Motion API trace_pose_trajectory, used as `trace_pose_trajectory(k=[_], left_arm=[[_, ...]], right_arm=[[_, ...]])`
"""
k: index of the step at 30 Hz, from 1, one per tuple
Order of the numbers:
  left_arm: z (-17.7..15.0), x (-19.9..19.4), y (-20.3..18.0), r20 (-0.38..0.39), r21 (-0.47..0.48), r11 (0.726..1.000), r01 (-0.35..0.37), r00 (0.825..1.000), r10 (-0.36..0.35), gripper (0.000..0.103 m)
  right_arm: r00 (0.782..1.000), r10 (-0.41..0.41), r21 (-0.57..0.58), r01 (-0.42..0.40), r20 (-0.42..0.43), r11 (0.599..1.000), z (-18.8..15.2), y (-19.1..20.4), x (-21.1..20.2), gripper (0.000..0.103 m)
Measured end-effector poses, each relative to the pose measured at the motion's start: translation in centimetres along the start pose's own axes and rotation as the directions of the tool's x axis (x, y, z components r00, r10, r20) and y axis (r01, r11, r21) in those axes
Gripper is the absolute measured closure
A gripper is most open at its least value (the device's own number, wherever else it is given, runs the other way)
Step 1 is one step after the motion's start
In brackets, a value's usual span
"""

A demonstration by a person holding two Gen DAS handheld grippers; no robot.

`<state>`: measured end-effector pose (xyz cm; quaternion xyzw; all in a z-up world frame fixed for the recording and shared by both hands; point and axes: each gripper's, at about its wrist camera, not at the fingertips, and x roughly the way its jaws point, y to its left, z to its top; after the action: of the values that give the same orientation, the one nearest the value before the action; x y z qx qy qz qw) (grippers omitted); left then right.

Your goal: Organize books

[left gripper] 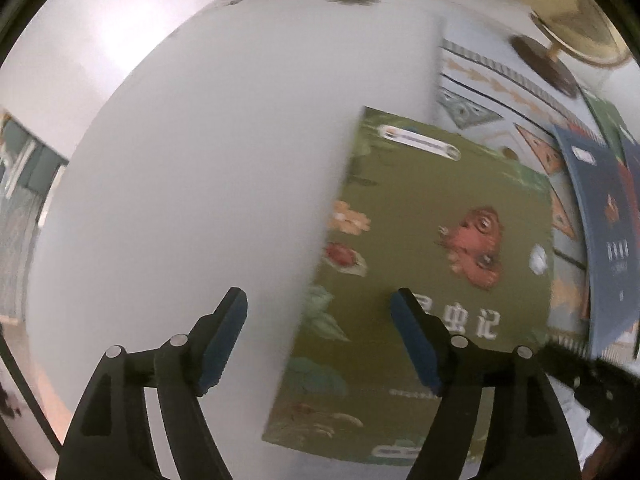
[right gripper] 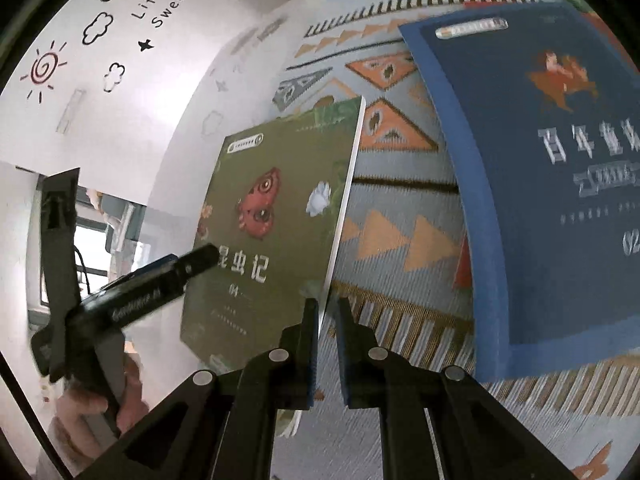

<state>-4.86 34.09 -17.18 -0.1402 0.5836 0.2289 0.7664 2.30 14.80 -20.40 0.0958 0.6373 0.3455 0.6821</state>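
Green book (right gripper: pixel 276 224) tilted, long axis upright, right hand-held gripper (right gripper: pixel 328 312) pinching edge.

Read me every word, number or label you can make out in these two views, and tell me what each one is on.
"Life is Sweet": white wall sticker, beside drawn clouds and a sun.
"昆虫记": green book cover, also seen in the left wrist view.
"04": same green cover, under the title.
"百年": start of the blue book title; the rest is cut off and blurred.
Script on the left tongs: too blurred.
Small print and top badges on both covers: unreadable.
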Motion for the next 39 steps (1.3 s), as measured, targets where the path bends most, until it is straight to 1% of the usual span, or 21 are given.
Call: trace_pose_trajectory(k=[2,3,5,7,8,10,11,16,17,20,25,29,32,33,34,35,36,37,38,39], left_arm=[[0.3,0.4,0.2,-0.009,-0.013,1.000,0.022,1.000,-0.022,0.024],[0.5,0.6,0.2,-0.016,-0.009,0.999,0.038,0.999,-0.038,0.023],[1.0,0.9,-0.1,-0.039,-0.006,0.995,0.098,0.994,-0.098,0.023],[1.1,1.2,-1.0,-0.054,0.008,0.988,0.157,0.986,-0.156,0.024],[1.1,1.2,-1.5,-0.053,0.025,0.988,0.150,0.988,-0.148,0.021],[1.2,0.9,-2.7,-0.021,0.081,0.992,0.100,0.995,-0.099,0.021],[1.3,0.8,-3.0,-0.018,0.096,0.991,0.095,0.995,-0.094,0.021],[1.3,0.5,-2.8,-0.024,0.109,0.988,0.106,0.994,-0.104,0.022],[1.9,0.8,-2.8,-0.020,0.114,0.988,0.105,0.994,-0.103,0.022],[1.8,0.0,-4.1,-0.001,0.131,0.986,0.100,0.995,-0.101,0.022],[1.2,-2.5,-6.8,0.024,0.198,0.974,0.109,0.993,-0.116,0.022],[1.3,-5.4,-10.1,0.064,0.238,0.960,0.149,0.984,-0.168,0.022],[1.5,-7.7,-13.2,0.087,0.271,0.943,0.193,0.971,-0.224,0.022],[1.5,-8.6,-14.4,0.094,0.283,0.935,0.214,0.964,-0.249,0.022],[1.7,-8.9,-15.0,0.097,0.288,0.931,0.223,0.961,-0.260,0.022],[1.7,-9.4,-16.1,0.100,0.294,0.926,0.235,0.956,-0.275,0.022],[1.8,-9.8,-17.2,0.103,0.294,0.924,0.245,0.953,-0.286,0.021],[1.8,-10.2,-18.2,0.107,0.289,0.922,0.258,0.948,-0.299,0.021],[1.7,-10.6,-18.7,0.106,0.286,0.920,0.269,0.945,-0.309,0.021],[1.6,-10.8,-19.8,0.096,0.286,0.913,0.290,0.939,-0.329,0.021]], right_arm=[[1.000,0.017,0.016,-0.017,-0.006,1.000,-0.3,-0.3,0.1,0.095],[1.000,0.023,0.021,-0.023,-0.011,1.000,-0.4,-0.3,0.2,0.095],[1.000,0.023,0.021,-0.023,-0.010,1.000,-0.6,-0.2,0.2,0.095],[0.999,0.033,0.015,-0.033,-0.016,0.999,-0.5,0.0,0.5,0.095],[0.999,0.036,0.017,-0.036,-0.018,0.999,-0.4,0.0,0.4,0.095],[1.000,0.021,0.015,-0.021,-0.015,1.000,-0.7,-0.1,0.3,0.094],[1.000,0.018,0.017,-0.018,-0.012,1.000,-0.7,0.0,0.2,0.094],[1.000,0.022,0.037,-0.022,-0.001,0.999,-1.3,-0.4,-0.5,0.094],[1.000,0.018,0.035,-0.018,0.010,0.999,-1.4,-0.4,-0.9,0.094],[0.998,0.009,0.012,-0.010,0.059,1.000,-1.4,-0.4,-2.7,0.094],[0.994,-0.029,-0.004,0.030,0.108,1.000,-1.1,-1.5,-6.2,0.094],[0.982,-0.060,-0.030,0.067,0.180,0.997,-0.9,-2.3,-10.9,0.094],[0.968,-0.088,-0.052,0.103,0.235,0.993,-1.2,-3.1,-15.2,0.094],[0.962,-0.094,-0.056,0.112,0.257,0.992,-1.3,-3.6,-16.8,0.092],[0.956,-0.091,-0.059,0.112,0.279,0.992,-1.3,-4.0,-18.4,0.091],[0.947,-0.092,-0.059,0.116,0.307,0.991,-1.5,-4.6,-20.0,0.085],[0.940,-0.103,-0.055,0.128,0.325,0.990,-1.5,-5.0,-21.2,0.074],[0.932,-0.118,-0.049,0.143,0.342,0.989,-1.7,-5.6,-22.3,0.068],[0.917,-0.143,-0.040,0.169,0.372,0.985,-2.1,-6.5,-23.7,0.057],[0.906,-0.159,-0.035,0.187,0.392,0.982,-2.3,-7.2,-24.6,0.057]])
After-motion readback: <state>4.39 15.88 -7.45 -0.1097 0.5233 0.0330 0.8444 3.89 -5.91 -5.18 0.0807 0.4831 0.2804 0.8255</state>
